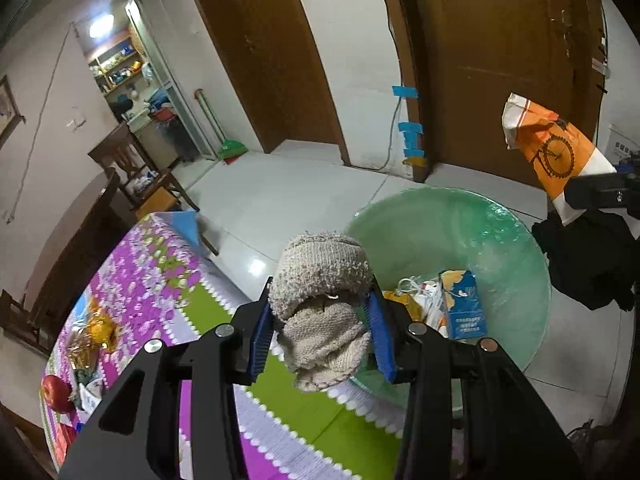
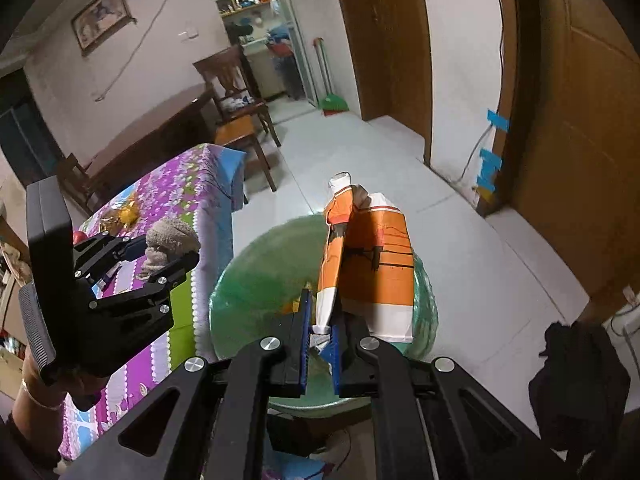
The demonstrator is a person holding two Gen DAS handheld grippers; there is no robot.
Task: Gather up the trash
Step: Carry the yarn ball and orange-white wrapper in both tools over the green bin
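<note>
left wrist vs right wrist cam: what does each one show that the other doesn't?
Only the left wrist view: the trash already lying in the green bin, including a blue and white carton, and the red apple in full on the table.

Only the right wrist view: the framed picture on the wall and the person's wrist behind the left gripper.

Both: the left gripper shut on a beige knitted cloth, the right gripper shut on an orange and white paper bag, the bin, the flowered tablecloth, the black cloth on the floor.
</note>
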